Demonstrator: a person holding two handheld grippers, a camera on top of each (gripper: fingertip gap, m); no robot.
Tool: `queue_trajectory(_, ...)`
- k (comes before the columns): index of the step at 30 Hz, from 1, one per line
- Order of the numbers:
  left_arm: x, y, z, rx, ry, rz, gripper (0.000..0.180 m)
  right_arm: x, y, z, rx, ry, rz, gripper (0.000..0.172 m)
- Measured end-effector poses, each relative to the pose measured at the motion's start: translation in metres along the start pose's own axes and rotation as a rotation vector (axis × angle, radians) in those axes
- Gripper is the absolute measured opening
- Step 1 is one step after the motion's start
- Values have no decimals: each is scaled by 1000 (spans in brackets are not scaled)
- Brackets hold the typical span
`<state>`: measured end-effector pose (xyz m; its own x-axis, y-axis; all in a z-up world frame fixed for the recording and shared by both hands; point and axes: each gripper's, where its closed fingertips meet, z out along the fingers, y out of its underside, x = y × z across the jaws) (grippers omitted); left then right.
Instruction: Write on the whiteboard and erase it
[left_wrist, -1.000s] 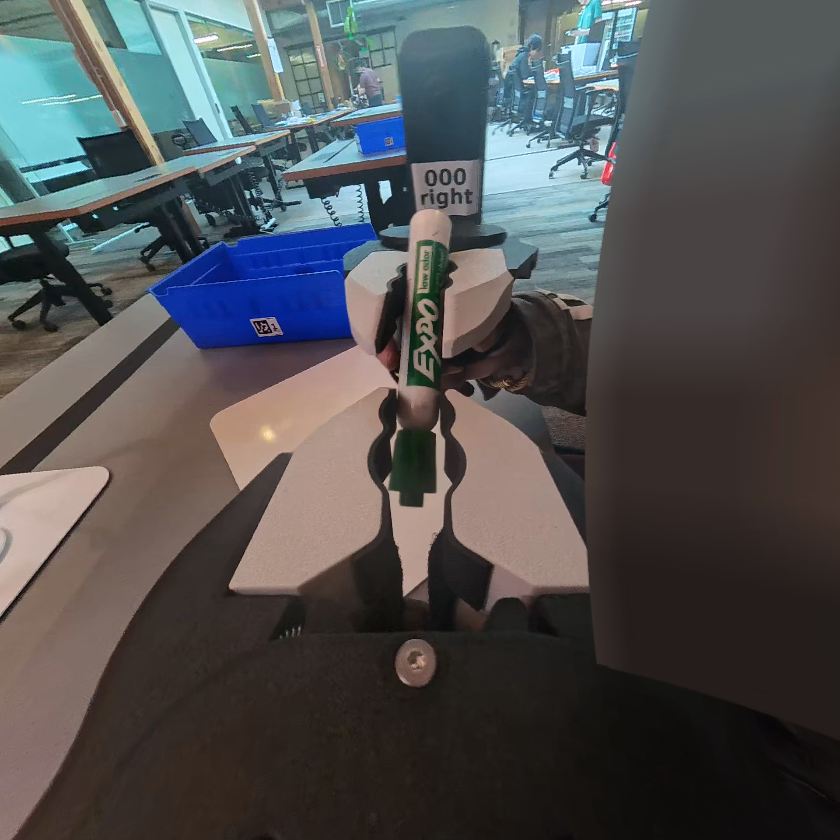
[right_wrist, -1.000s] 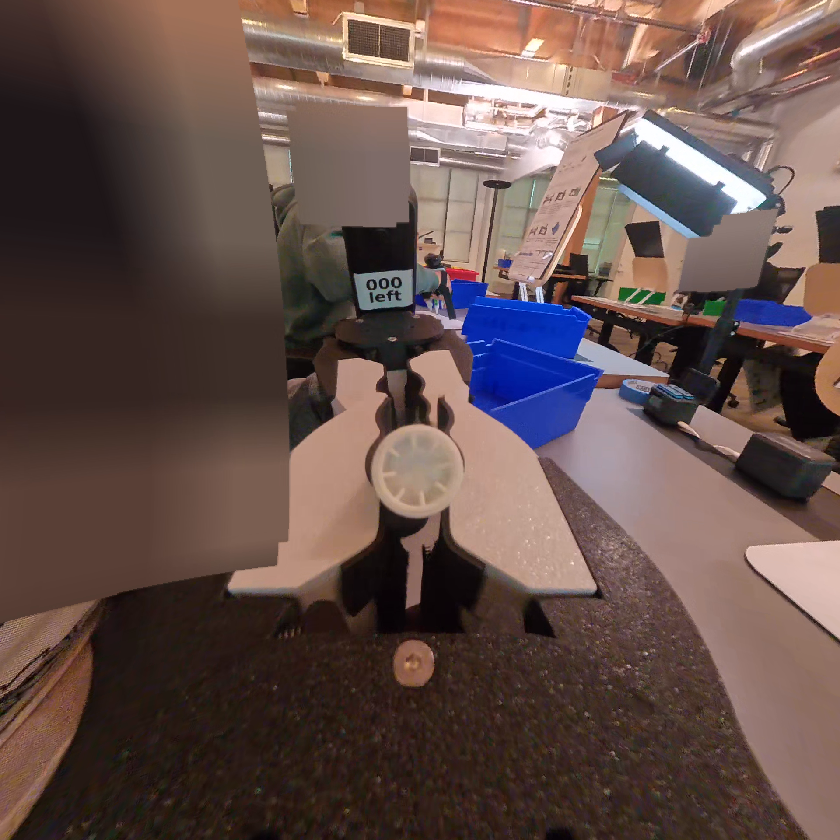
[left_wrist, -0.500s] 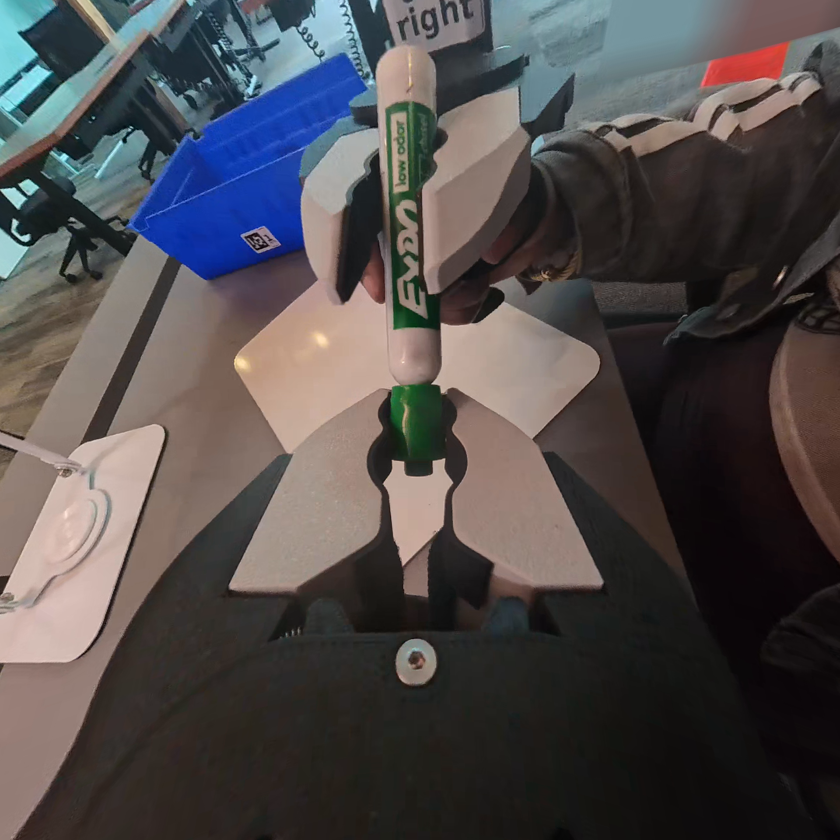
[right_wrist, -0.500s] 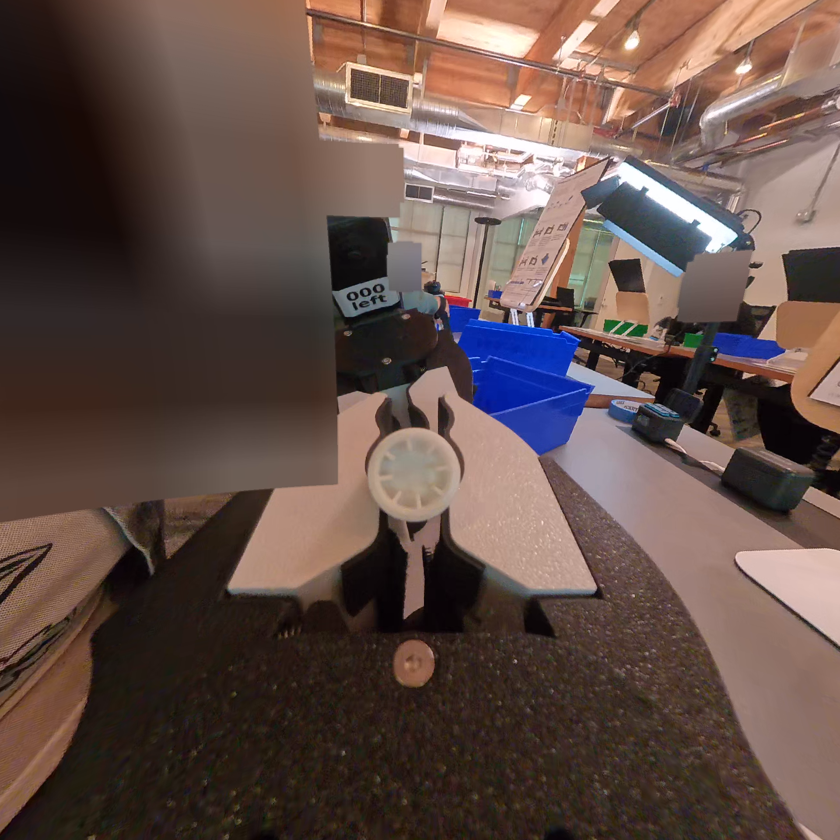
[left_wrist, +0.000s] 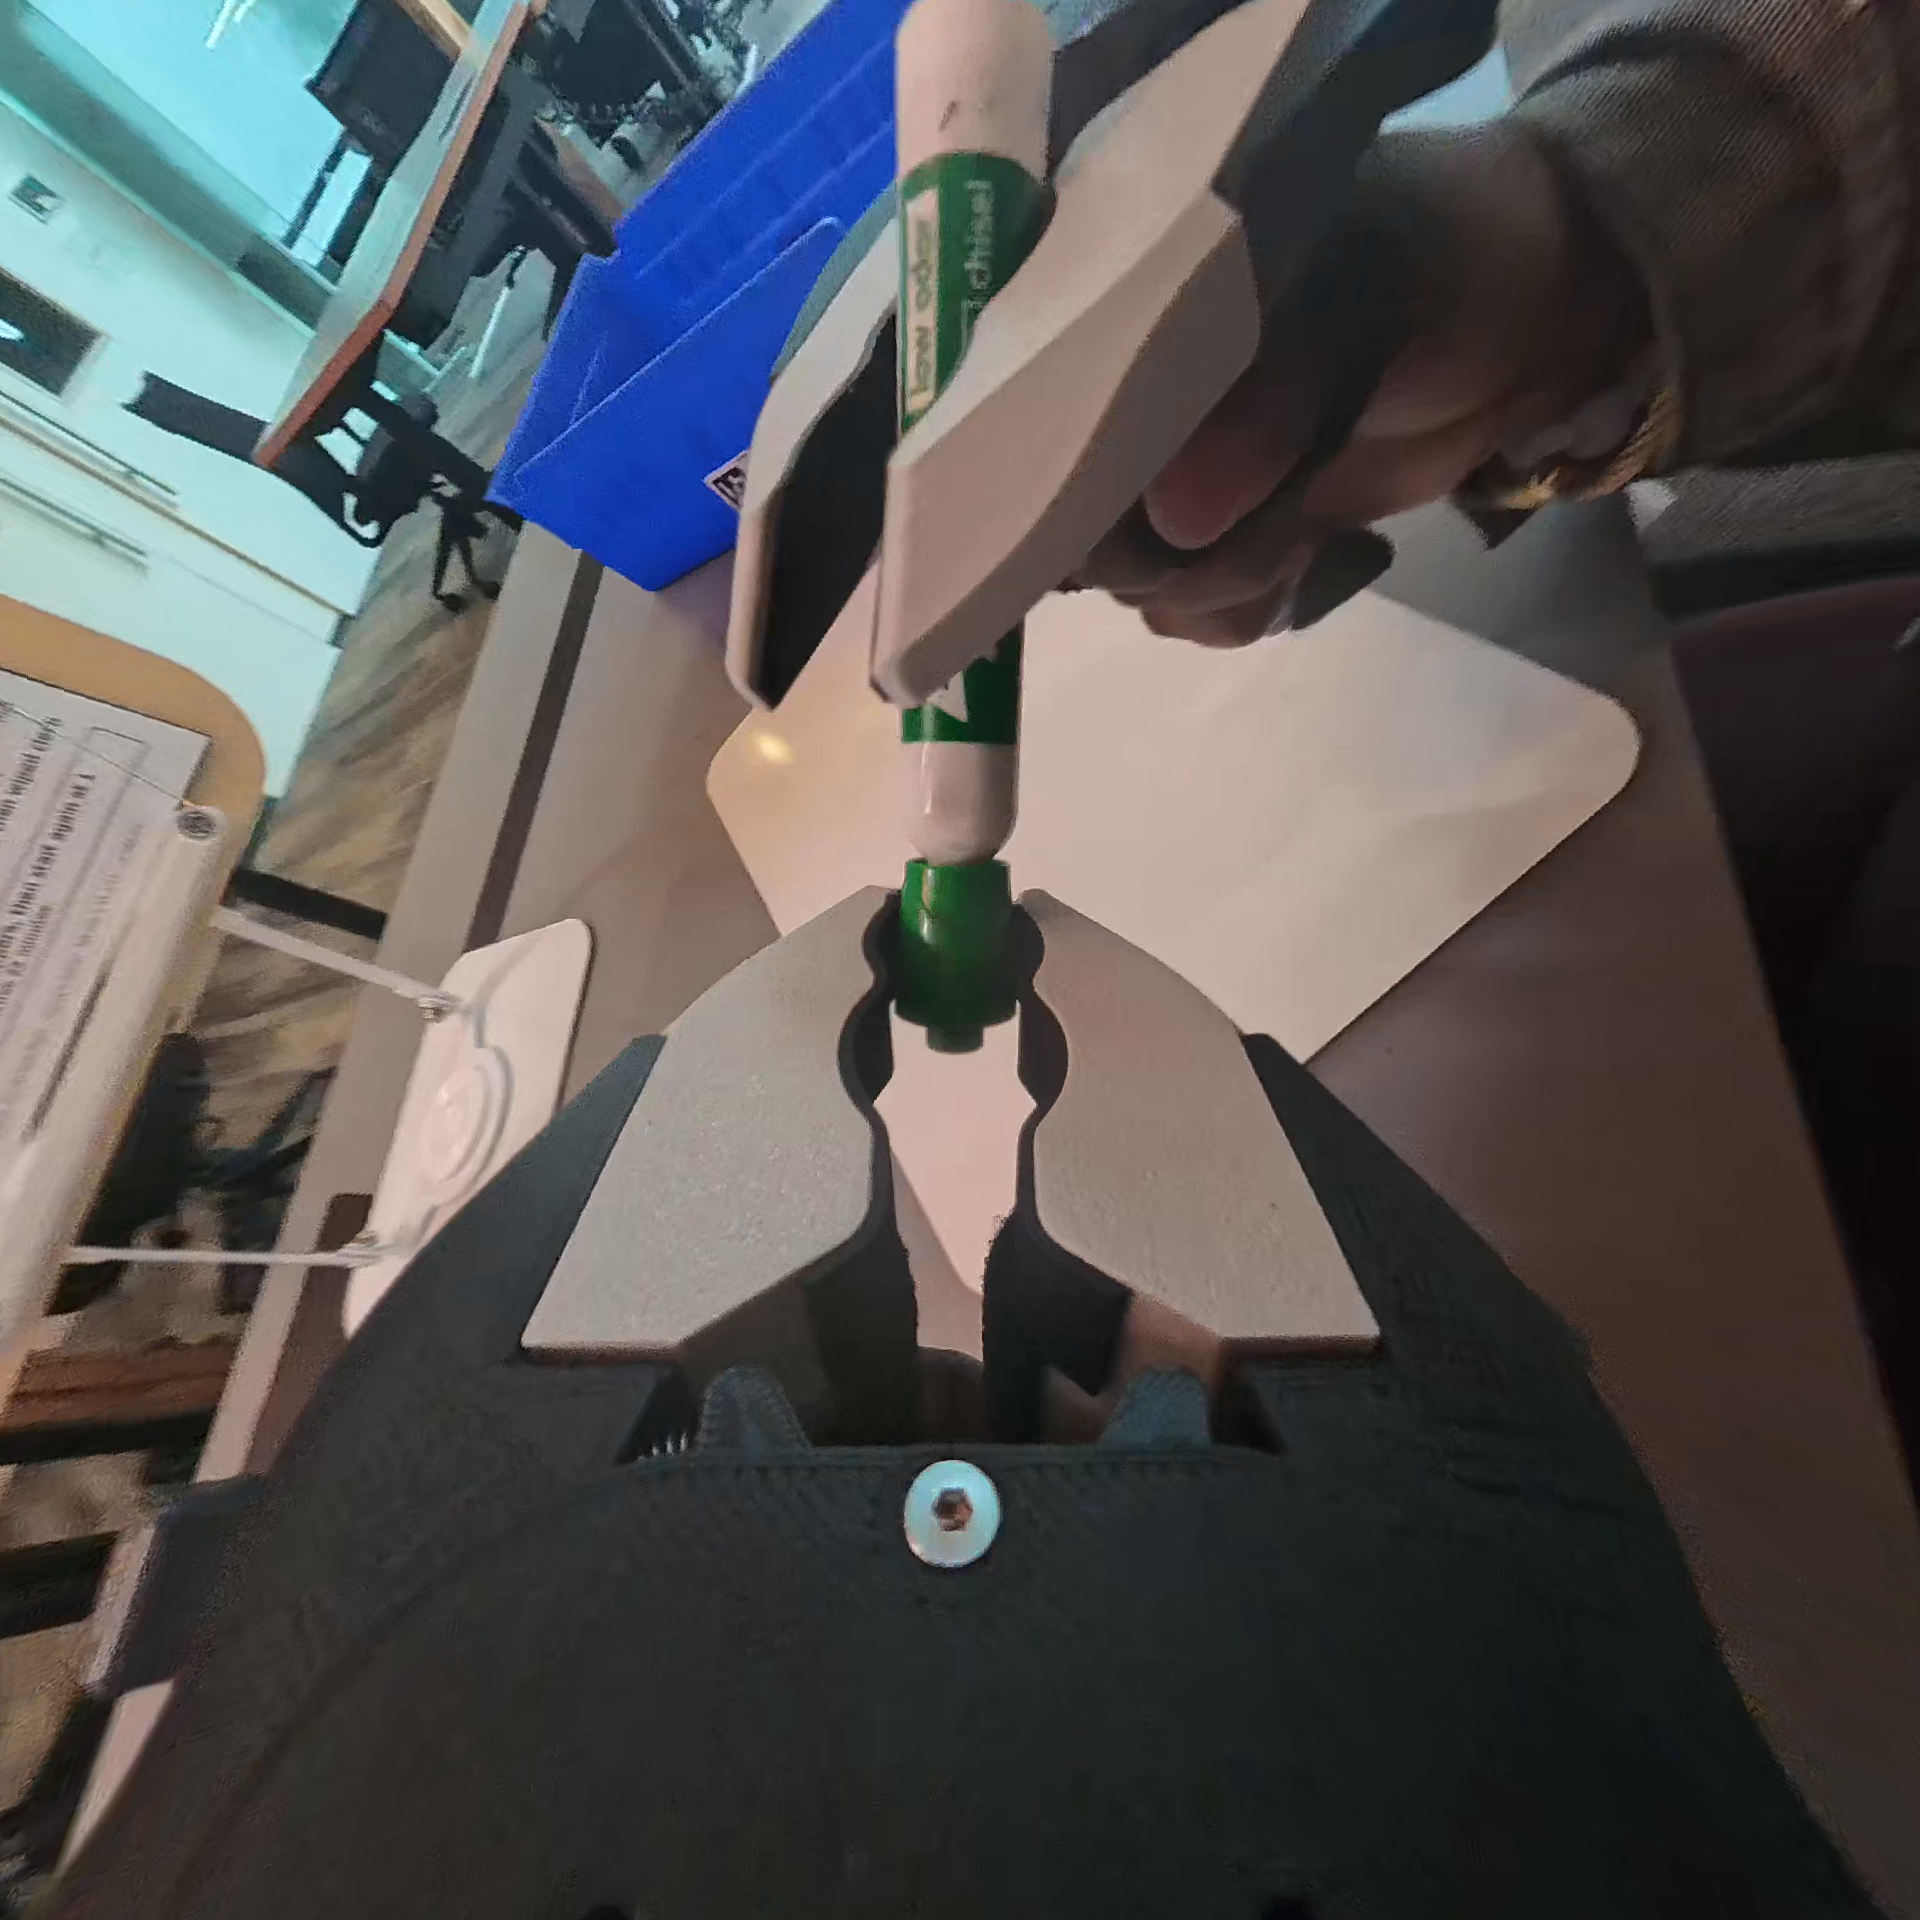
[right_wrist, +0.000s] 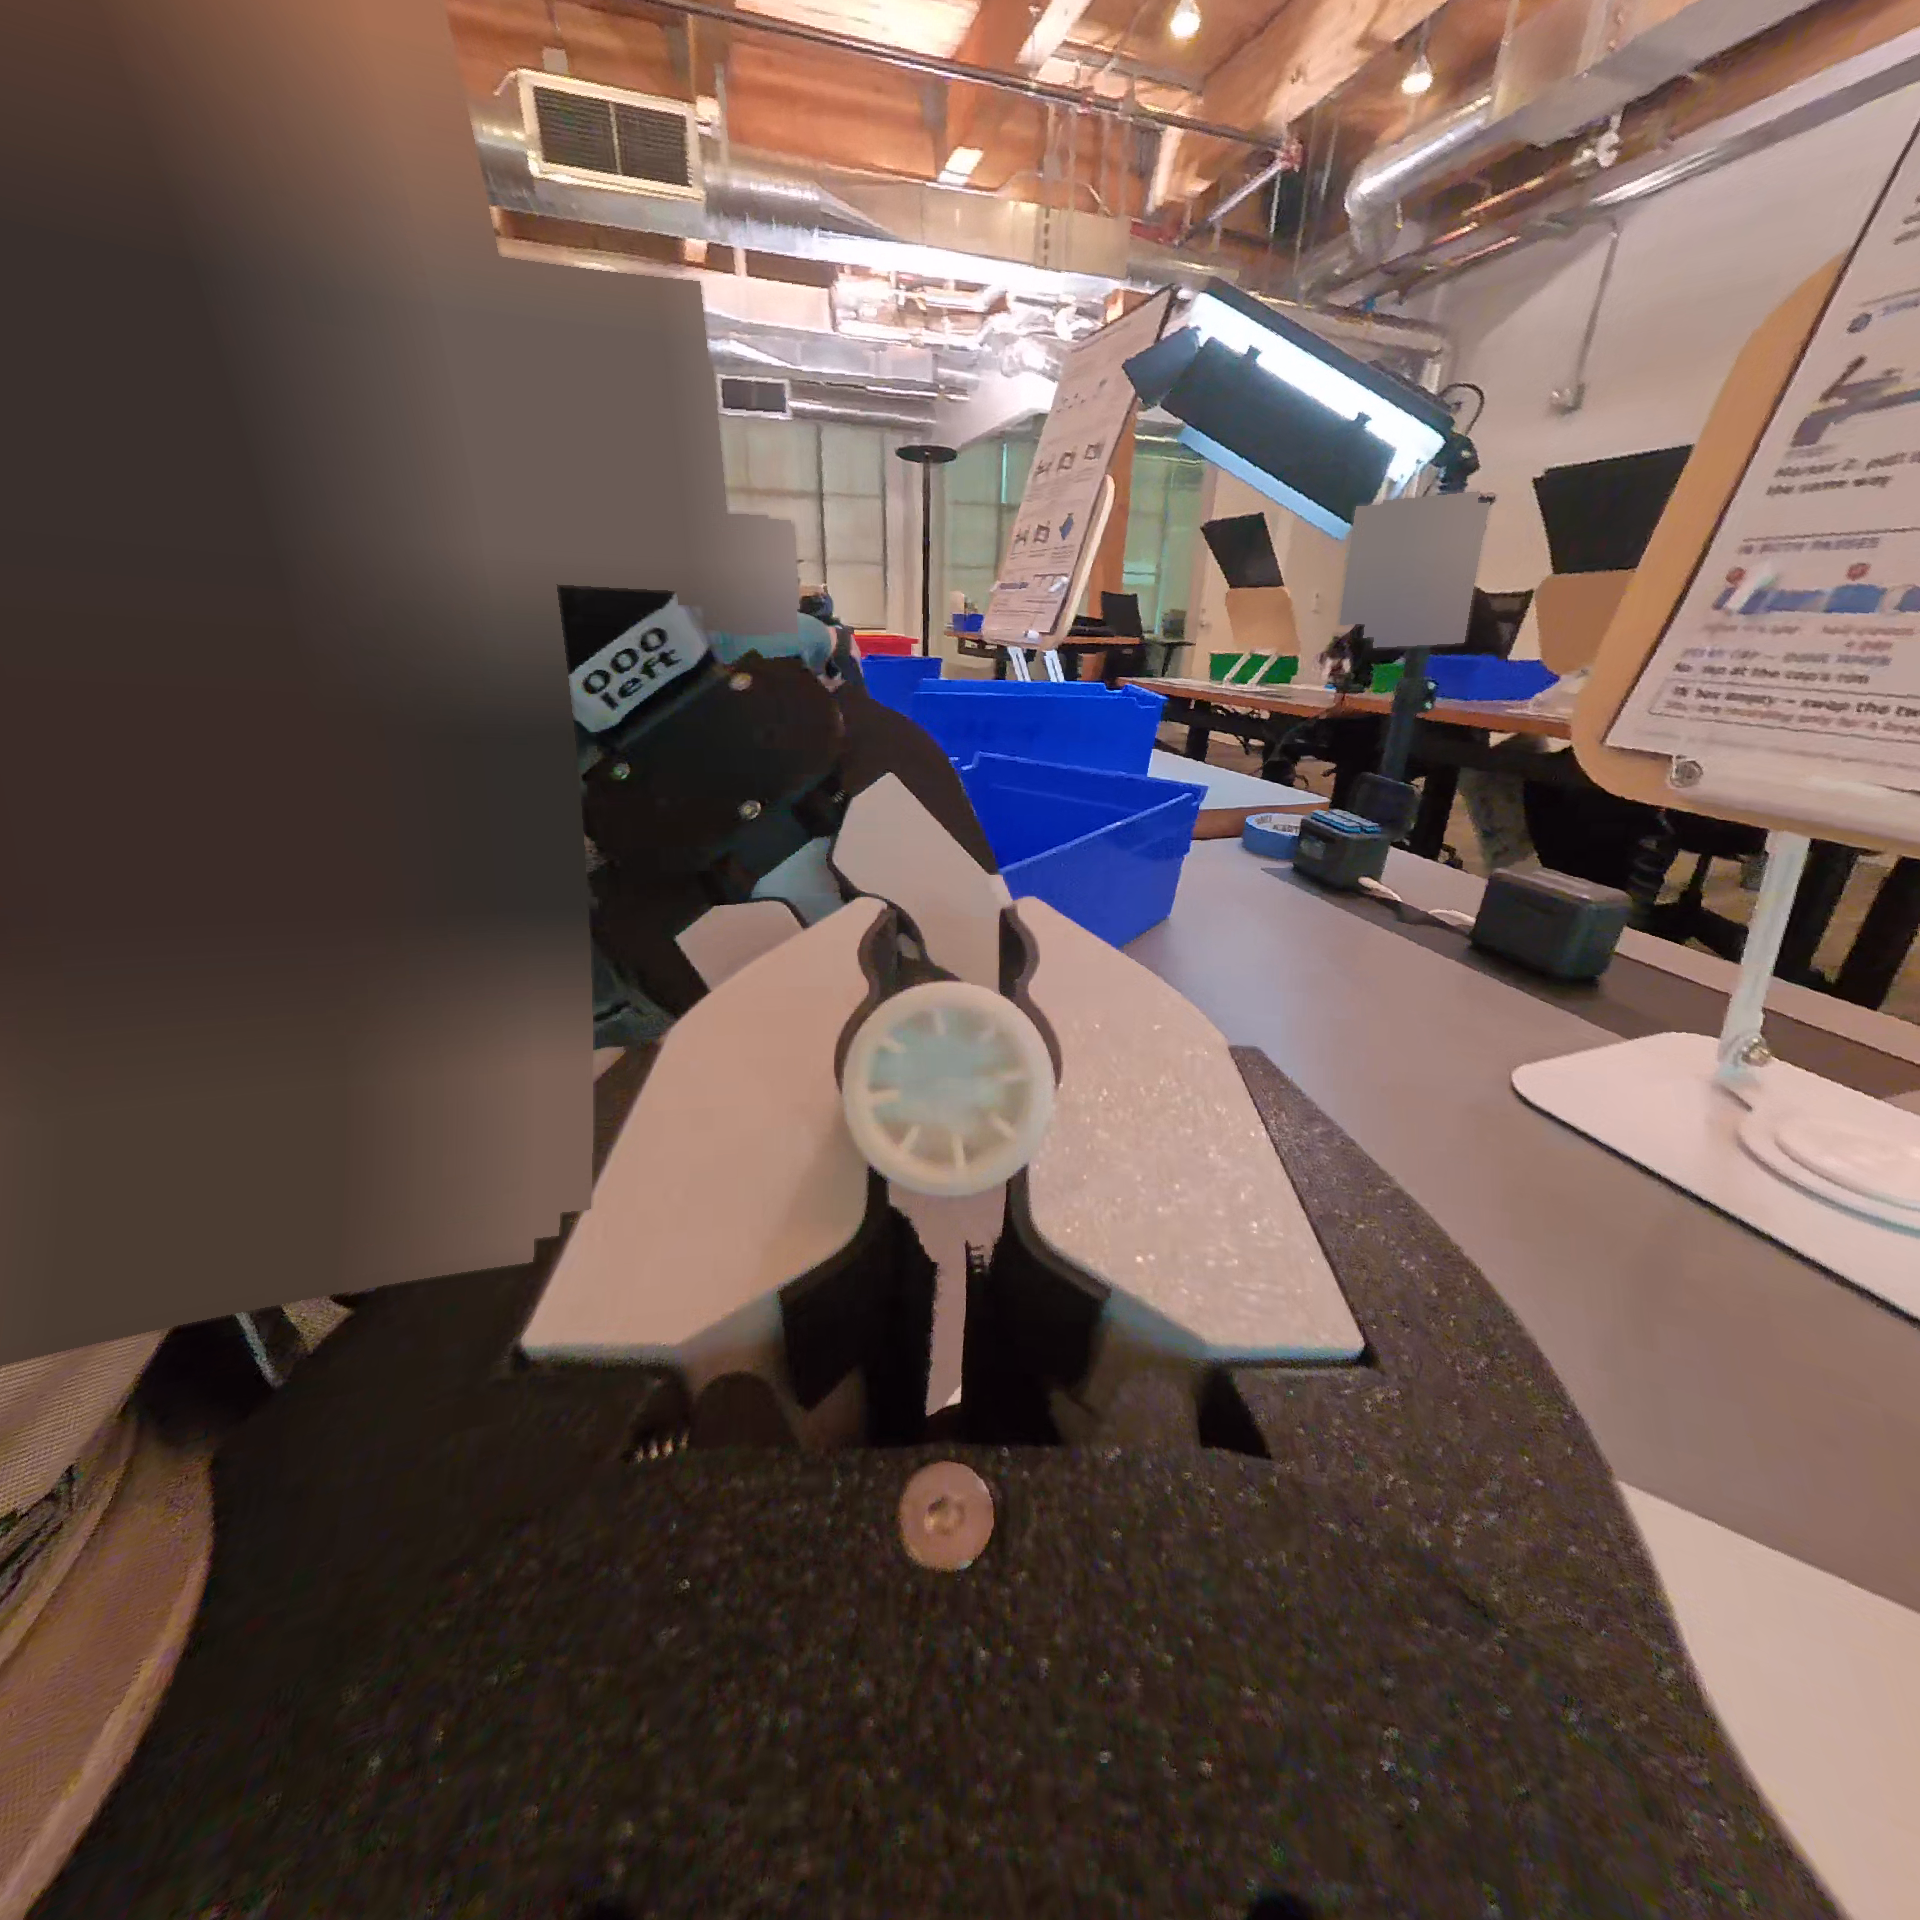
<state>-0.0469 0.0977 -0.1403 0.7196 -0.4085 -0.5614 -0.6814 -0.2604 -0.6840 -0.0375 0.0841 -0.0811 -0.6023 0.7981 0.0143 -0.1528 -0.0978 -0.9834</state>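
A white marker with a green label (left_wrist: 961, 343) stands over the whiteboard (left_wrist: 1299, 831), a white sheet flat on the grey table. My left gripper (left_wrist: 954, 914) is shut on the marker's green cap (left_wrist: 951, 951), which sits at its fingertips and meets the white barrel. My right gripper (left_wrist: 831, 675) is shut on the barrel higher up. In the right wrist view the marker's white butt end (right_wrist: 948, 1086) faces the camera between the fingers of my right gripper (right_wrist: 948, 920). My left gripper (right_wrist: 831, 894) shows just beyond it.
A blue bin (left_wrist: 665, 395) stands past the whiteboard; it also shows in the right wrist view (right_wrist: 1081, 862). A sign stand with a white base (left_wrist: 488, 1049) is at the left. Dark small boxes (right_wrist: 1548, 925) and a blue tape roll (right_wrist: 1270, 831) lie on the table. A person's hand (left_wrist: 1351, 416) holds the right gripper. The gap from one gripper's tips to the other's is roughly 6 cm.
Both grippers have tilted down over the whiteboard. The marker has slid outward along my left fingers: the cap sat deep between them and is now at the fingertips. Both grips have held.
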Motion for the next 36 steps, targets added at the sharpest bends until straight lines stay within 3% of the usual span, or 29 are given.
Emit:
queue_trajectory(3, -2, 2, 3, -32, -45, 36, 28, 1, 6, 0, -14, 27, 30, 19)
queue_trajectory(5, 4, 4, 6, -46, -6, 39, 17, 0, 7, -1, -1, 29, 31, 19)
queue_trajectory(7, 7, 6, 8, -46, 5, 28, 16, 0, 9, -2, -11, 32, 37, 19)
queue_trajectory(12, 20, 5, 9, 1, 166, -166, 15, -6, 13, -3, -69, 10, -16, 22)
queue_trajectory(14, 8, 3, 14, 10, 66, -138, 15, 2, 9, -3, -67, 68, -13, 19)
queue_trajectory(17, -12, -1, 17, -14, -138, 36, 14, 14, 0, -6, -17, 137, 76, 19)
queue_trajectory(19, -14, 0, 21, -15, -149, 84, 14, 18, 2, -8, -26, 170, 87, 19)
queue_trajectory(21, -3, 6, 27, -23, -24, 14, 14, 15, 10, -9, -81, 167, 16, 19)
queue_trajectory(24, 27, 1, 22, 29, 333, -241, 15, 3, 12, -11, -85, 86, -33, 21)
queue_trajectory(25, 28, -1, 20, 53, 370, -274, 15, 0, 11, -11, -74, 77, -42, 21)
queue_trajectory(27, 12, 3, 27, 27, 184, -118, 15, 8, 12, -13, -83, 127, -23, 22)
queue_trajectory(30, -18, -2, 30, -37, -199, 271, 14, 24, 4, -20, 16, 199, 130, 19)
queue_trajectory(32, -28, 3, 35, -110, -320, 454, 15, 32, 8, -21, 27, 252, 157, 19)
queue_trajectory(34, -19, 8, 43, -71, -201, 314, 14, 35, 15, -23, -3, 277, 126, 19)
queue_trajectory(36, 4, 5, 44, -32, 88, 22, 14, 26, 14, -27, -7, 218, 59, 20)
